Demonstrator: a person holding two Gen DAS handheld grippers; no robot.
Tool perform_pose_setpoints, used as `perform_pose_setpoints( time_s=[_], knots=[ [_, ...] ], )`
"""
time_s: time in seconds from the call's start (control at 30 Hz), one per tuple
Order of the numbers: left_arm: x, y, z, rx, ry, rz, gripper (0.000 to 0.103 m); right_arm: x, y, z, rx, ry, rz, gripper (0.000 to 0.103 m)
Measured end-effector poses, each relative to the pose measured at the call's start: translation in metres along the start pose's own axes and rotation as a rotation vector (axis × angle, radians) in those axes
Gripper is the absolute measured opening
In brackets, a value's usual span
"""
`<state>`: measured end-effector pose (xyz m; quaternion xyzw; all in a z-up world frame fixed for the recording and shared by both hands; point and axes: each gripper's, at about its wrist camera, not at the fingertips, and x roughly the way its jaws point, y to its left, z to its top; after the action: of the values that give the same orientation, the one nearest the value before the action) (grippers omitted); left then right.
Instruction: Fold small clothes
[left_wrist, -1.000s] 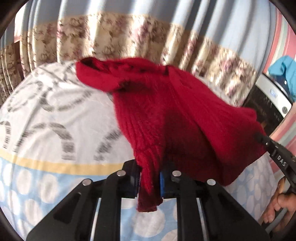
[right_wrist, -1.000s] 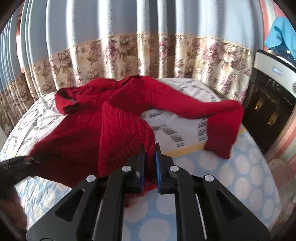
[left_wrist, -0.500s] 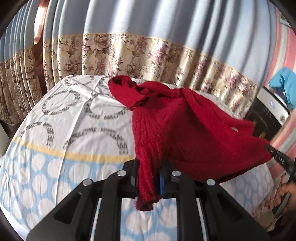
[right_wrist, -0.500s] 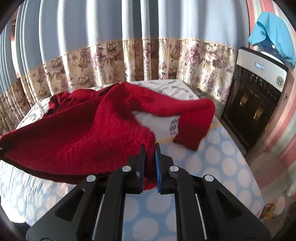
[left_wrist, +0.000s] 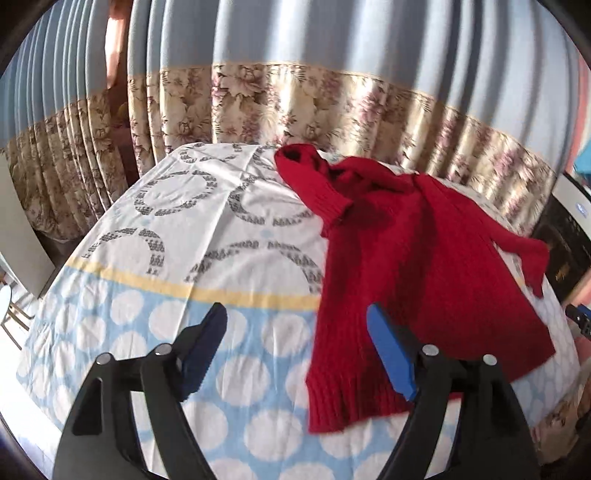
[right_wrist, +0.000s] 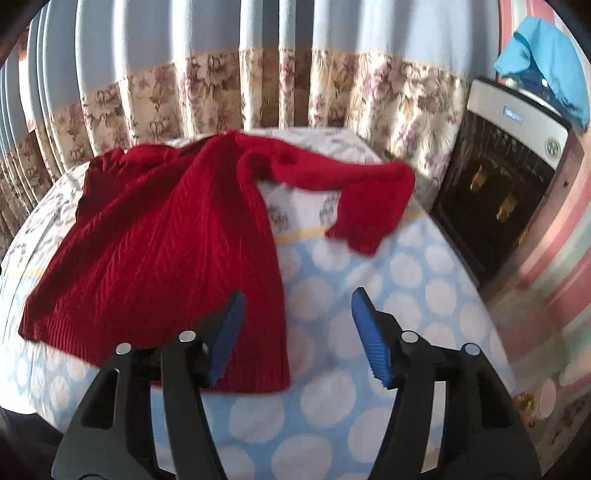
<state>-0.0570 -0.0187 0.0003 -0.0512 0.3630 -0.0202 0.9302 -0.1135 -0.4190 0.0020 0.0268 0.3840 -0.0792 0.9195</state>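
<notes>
1. On the patterned worktop (left_wrist: 207, 295), the red sweater (left_wrist: 413, 266) lies spread flat, hem nearest.
2. Left gripper (left_wrist: 297, 345) and right gripper (right_wrist: 297, 330) have just been opening, both empty.
3. Next, straighten each sleeve (right_wrist: 354, 181) before folding inward.

The red sweater (left_wrist: 417, 280) lies spread on the patterned bedsheet (left_wrist: 192, 236). Left of the sweater the sheet is bare and open out to the bed's edge. Right of the sweater, bare dotted sheet runs to the bed's corner, where a dark water dispenser (right_wrist: 502, 184) stands close. Behind the sweater, the floral curtain (right_wrist: 258, 92) hangs right at the bed's far edge.
</notes>
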Motion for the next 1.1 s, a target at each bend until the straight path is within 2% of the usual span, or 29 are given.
perform_pose_setpoints(
  time_s=[0.17,0.33,0.5,0.73,0.8,0.83,0.97,1.1],
  knots=[
    [0.040,-0.006,0.033,0.001,-0.025,0.011,0.087,0.025,0.011,0.028,-0.004,-0.032,0.046,0.068],
    [0.100,-0.008,0.074,-0.002,-0.005,0.014,0.090,0.064,0.017,0.063,-0.024,-0.070,0.054,0.074],
    [0.155,-0.009,0.119,0.086,-0.022,0.113,0.091,0.108,0.014,0.098,-0.054,-0.082,0.026,0.079],
    [0.231,0.015,0.180,0.065,0.001,0.153,0.091,0.165,0.001,0.141,-0.074,-0.082,-0.017,0.079],
    [0.251,0.020,0.194,0.077,0.007,0.148,0.091,0.180,-0.001,0.152,-0.077,-0.073,-0.023,0.079],
    [0.264,0.022,0.201,0.092,0.022,0.170,0.091,0.188,-0.001,0.157,-0.077,-0.066,-0.025,0.079],
    [0.298,0.030,0.217,0.094,0.048,0.191,0.091,0.220,-0.006,0.171,-0.053,-0.036,-0.035,0.080],
    [0.317,0.036,0.221,0.060,0.090,0.166,0.091,0.246,-0.011,0.176,-0.026,0.007,-0.034,0.080]
  ],
)
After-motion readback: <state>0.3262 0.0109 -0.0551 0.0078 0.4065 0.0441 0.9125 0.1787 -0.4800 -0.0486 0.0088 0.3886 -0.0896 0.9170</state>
